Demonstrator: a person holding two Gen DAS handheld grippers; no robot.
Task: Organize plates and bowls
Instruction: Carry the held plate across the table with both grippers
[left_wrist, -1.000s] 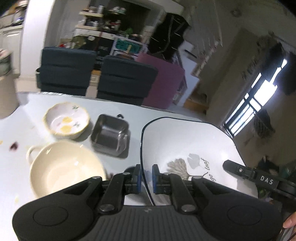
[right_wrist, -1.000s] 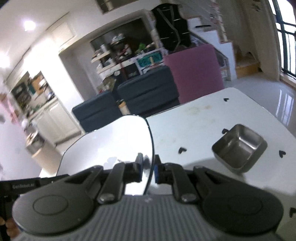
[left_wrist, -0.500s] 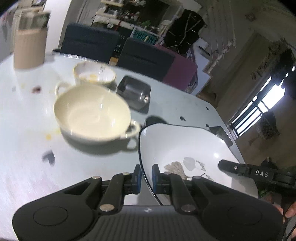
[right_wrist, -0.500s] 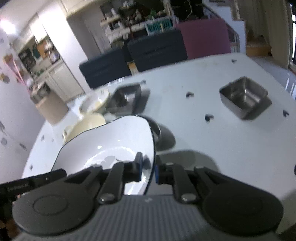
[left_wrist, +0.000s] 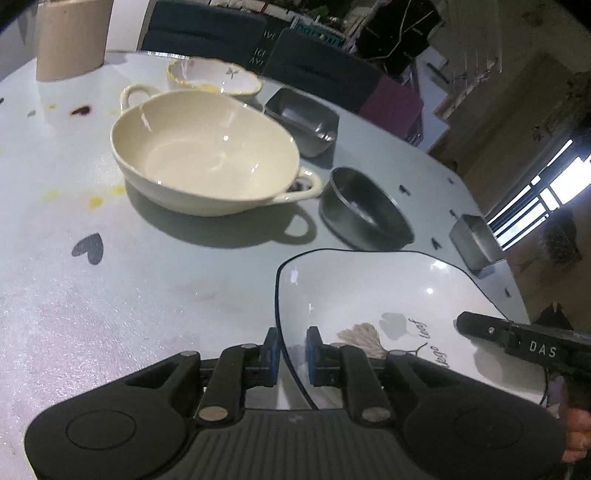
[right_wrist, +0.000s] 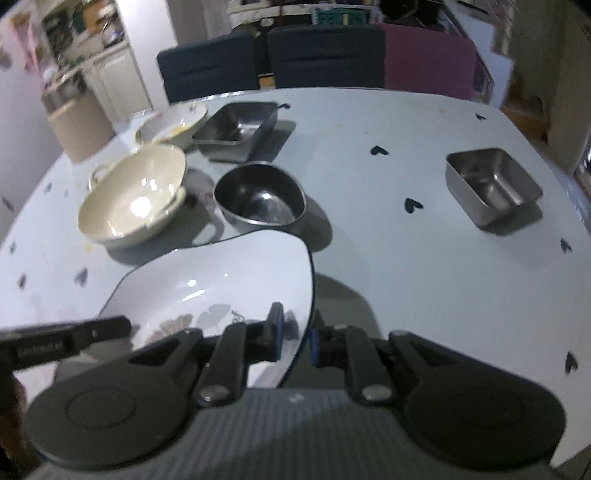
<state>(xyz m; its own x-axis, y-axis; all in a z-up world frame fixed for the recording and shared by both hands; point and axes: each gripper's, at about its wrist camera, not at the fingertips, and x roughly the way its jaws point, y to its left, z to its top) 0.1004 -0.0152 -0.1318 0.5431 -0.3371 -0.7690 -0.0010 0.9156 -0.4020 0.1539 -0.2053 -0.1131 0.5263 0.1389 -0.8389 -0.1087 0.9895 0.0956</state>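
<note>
A large white plate (left_wrist: 373, 295) with a thin dark rim and a leaf motif near its front lies low over the pale table (left_wrist: 110, 295), just in front of the other dishes; the pictures do not settle whether its underside touches the surface; the left gripper (left_wrist: 291, 349) straddles the plate's left rim, its blue pads (left_wrist: 271, 350) standing slightly clear of the rim on either side, so the jaws are only narrowly parted and grip nothing firmly; the right gripper (right_wrist: 295, 338) straddles the opposite rim in the same manner, one finger over the plate face and one outside it, with a small gap visible at the rim; beyond the plate stand a cream two-handled bowl (left_wrist: 207, 151), a round dark metal bowl (left_wrist: 365, 210) just beside its near handle, a square steel dish (left_wrist: 303, 122) behind that, and a small yellow-rimmed floral bowl (left_wrist: 214, 77) at the back; a second square steel container (right_wrist: 493, 184) sits well apart on the right side of the table; a tan cylindrical container (left_wrist: 70, 37) stands at the far left edge; dark chairs (right_wrist: 269, 62) face the far side.
</note>
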